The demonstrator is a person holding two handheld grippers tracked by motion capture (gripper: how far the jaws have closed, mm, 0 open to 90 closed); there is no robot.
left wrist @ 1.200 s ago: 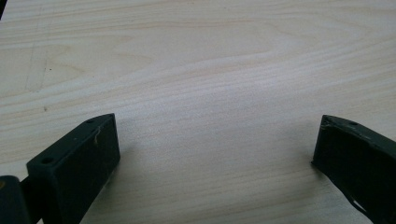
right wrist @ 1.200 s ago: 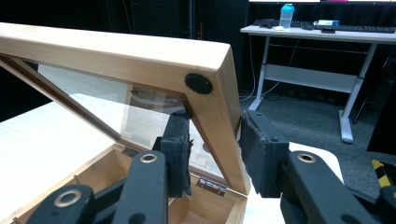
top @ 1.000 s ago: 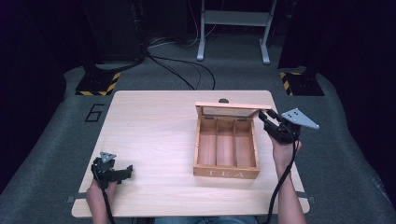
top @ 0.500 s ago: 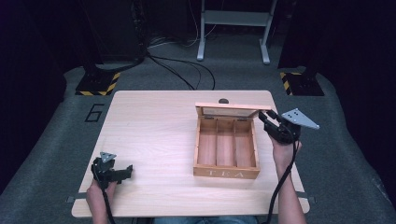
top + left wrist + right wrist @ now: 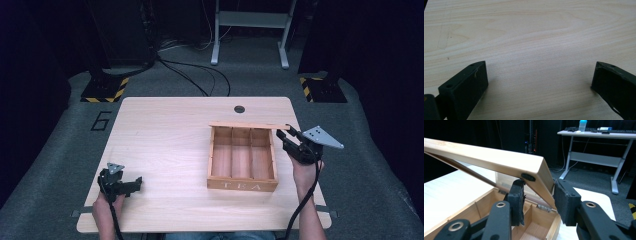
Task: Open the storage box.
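My right gripper (image 5: 289,132) is up at the far right corner of the wooden tea box (image 5: 243,159), jaws clamped on the raised lid (image 5: 248,125) at its corner; in the right gripper view (image 5: 537,195) the lid edge (image 5: 499,160) runs off to the upper left from between my two jaws, one pad under the front edge by a small black bumper, the other pad against the end face, and the lid is tilted well up off the box body. Below the jaws I see the open box interior (image 5: 534,222) w/ thin wood dividers and a small metal hinge (image 5: 543,207) at the back wall. From the high view the box sits just left of my right hand (image 5: 305,167), three long compartments, nothing visible in them, "TEA" lettered on the near wall, lid standing nearly upright along the far side. My left gripper (image 5: 131,184) is well apart from the box, near the table's (image 5: 165,135) near left corner, held low by my left hand (image 5: 107,200); in the left gripper view (image 5: 537,77) its jaws are spread wide apart w/ bare light wood between them, nothing held. Cables trail back from both tools toward me. Beyond the table: grey floor, a white desk frame (image 5: 250,30), black cables on the carpet
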